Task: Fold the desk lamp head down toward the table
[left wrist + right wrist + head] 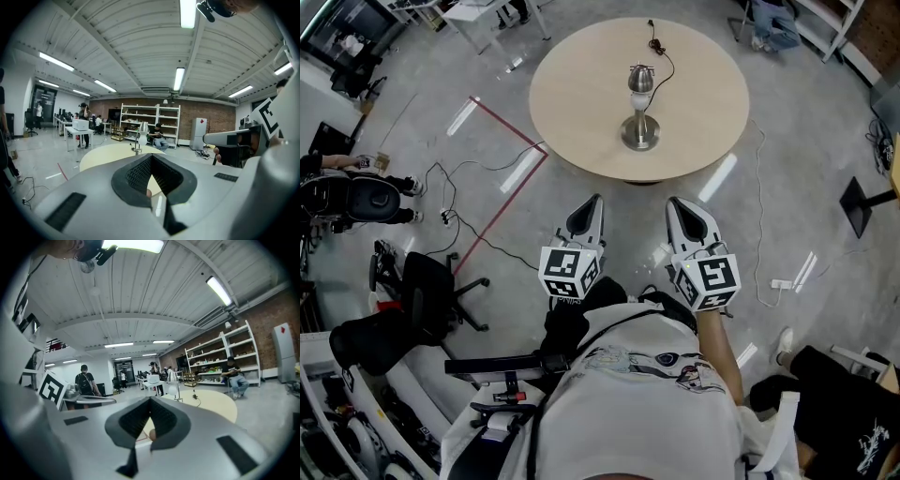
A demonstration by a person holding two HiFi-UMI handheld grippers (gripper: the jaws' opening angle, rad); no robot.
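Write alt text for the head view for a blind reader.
A lamp stands on a round table, its cord trailing behind. Short of the table, a person holds the left gripper and right gripper, both shut and empty, pointing toward it.

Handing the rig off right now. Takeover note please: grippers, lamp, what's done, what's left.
Left gripper: shut, empty, held over the floor short of the table.
Right gripper: shut, empty, beside the left one.
Lamp: stands near the middle of the round table, head not folded, cord running to the far edge.
Done: nothing yet; neither gripper touches the lamp.
Left: go to the table, take the lamp head and fold it down toward the tabletop.
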